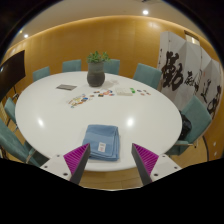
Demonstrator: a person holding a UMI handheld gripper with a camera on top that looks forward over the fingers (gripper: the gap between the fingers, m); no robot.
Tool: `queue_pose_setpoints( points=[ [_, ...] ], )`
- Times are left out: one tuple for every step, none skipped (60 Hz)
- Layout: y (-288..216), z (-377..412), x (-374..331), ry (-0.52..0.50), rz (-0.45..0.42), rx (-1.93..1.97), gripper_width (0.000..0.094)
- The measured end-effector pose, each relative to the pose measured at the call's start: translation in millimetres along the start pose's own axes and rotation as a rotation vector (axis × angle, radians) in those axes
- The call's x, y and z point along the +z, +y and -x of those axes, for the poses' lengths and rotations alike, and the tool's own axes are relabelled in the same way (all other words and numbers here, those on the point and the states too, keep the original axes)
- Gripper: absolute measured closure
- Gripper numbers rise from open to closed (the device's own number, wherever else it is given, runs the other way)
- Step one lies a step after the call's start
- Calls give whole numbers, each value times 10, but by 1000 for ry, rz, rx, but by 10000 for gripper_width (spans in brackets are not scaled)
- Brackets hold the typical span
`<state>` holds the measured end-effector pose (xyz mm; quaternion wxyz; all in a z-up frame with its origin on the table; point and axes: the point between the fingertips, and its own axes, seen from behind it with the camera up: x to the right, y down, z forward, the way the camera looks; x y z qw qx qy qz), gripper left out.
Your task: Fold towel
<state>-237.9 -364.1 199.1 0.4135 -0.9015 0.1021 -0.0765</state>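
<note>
A blue towel (pixel 102 141) lies folded into a small rectangle on the near edge of the round white table (pixel 60 115). My gripper (pixel 112 163) is held back from the table, its two fingers with pink pads (pixel 76 157) spread wide apart and empty. The towel lies just ahead of the fingers, between their lines, and nothing touches it.
A potted plant (pixel 96 69) stands at the table's far side. Small items (pixel 104 95) and a dark flat object (pixel 66 87) lie past the middle. Teal chairs (pixel 148 73) ring the table. Calligraphy panels (pixel 185 75) hang on the right.
</note>
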Motion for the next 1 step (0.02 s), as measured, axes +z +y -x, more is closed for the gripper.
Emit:
queue_pose_setpoints(
  points=[
    [12, 9, -2, -1, 0, -4, 67]
  ],
)
